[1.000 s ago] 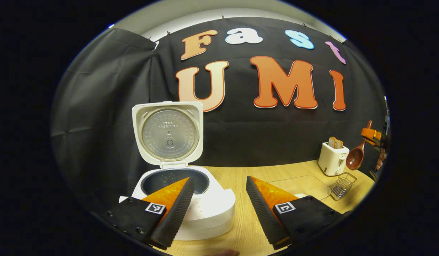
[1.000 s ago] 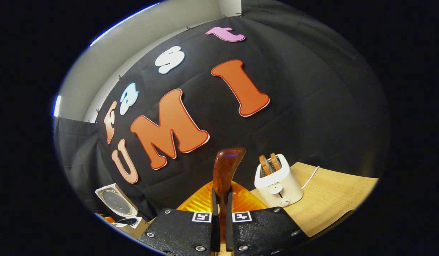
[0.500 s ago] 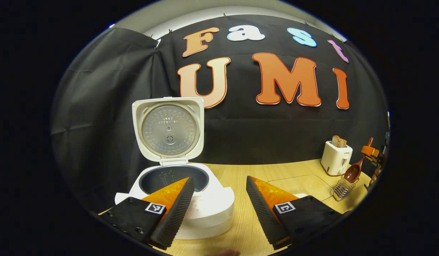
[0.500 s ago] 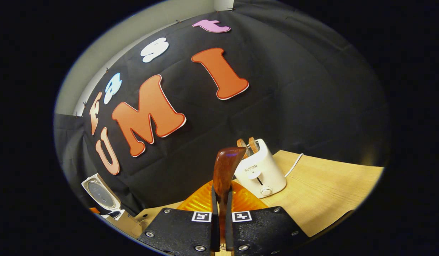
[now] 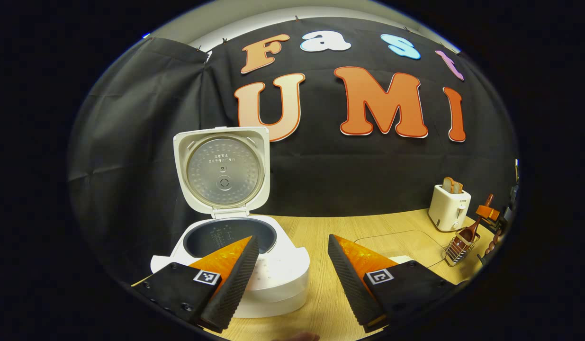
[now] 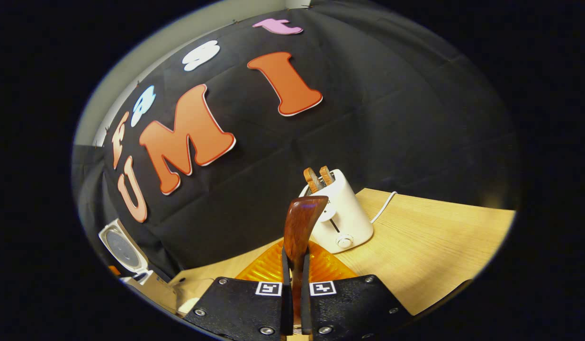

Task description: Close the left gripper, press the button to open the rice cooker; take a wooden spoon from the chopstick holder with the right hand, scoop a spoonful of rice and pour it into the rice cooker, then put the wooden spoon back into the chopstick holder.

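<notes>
The left gripper view sits low and close before the cooker (image 5: pixel 235 255), facing the wall. The right gripper view tilts near the toaster (image 6: pixel 337 215). Both share the table (image 5: pixel 316 237), toaster and cooker.

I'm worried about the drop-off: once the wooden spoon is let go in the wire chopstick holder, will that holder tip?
Possibly. The chopstick holder looks like thin open wire, so probably light. The wooden spoon leans in it with its handle well above the rim, so some tipping pull seems likely. The spoon itself looks stiff and glossy, perhaps a little slippery.
</notes>
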A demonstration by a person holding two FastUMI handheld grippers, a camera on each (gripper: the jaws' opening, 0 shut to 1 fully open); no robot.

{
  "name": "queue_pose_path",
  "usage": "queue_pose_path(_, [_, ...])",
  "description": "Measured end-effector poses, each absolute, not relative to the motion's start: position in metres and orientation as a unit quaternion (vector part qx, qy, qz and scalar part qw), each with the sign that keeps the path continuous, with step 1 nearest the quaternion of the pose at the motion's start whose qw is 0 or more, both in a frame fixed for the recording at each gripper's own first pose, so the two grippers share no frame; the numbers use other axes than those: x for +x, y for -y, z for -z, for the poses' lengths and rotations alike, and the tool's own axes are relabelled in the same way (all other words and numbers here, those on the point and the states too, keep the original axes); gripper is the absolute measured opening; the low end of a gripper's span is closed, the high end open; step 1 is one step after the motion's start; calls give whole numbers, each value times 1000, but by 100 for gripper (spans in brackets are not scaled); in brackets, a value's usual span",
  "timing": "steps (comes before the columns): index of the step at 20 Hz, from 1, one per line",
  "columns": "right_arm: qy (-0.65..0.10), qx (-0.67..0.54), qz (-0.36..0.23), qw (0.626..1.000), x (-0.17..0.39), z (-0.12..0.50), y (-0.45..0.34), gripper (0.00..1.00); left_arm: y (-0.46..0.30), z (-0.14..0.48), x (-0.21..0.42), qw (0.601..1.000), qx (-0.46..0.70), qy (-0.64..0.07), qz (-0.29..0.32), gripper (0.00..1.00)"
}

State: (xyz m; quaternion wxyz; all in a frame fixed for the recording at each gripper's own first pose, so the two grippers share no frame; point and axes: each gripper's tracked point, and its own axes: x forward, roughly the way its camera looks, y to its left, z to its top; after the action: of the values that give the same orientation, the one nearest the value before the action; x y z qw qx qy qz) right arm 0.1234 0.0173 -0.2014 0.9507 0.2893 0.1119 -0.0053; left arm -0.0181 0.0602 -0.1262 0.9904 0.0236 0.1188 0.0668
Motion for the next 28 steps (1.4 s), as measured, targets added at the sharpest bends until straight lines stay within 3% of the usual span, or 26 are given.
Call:
queue_pose_path(3, [-113, 264, -7, 958, 119, 202, -22, 9, -60, 125, -17, 990, 25, -118, -67, 94])
queue_pose_path(7, [-108, 242, -8, 964, 117, 195, -16, 19, -58, 125, -13, 991, 2, -124, -55, 96])
queue_pose_path(11, [-107, 205, 17, 973, 107, 184, 11, 39, -75, 105, -1, 991, -3, -112, -67, 95])
queue_pose_path(16, [-97, 175, 43, 979, 86, 155, 43, 74, -106, 55, 17, 993, -4, -86, -84, 95])
queue_pose_path(18, [-84, 164, 48, 982, 75, 136, 57, 81, -119, 30, 26, 993, -6, -74, -90, 96])
queue_pose_path(28, [-46, 105, 69, 991, 32, 45, 85, 89, -205, -78, 92, 987, 2, -54, -154, 95])
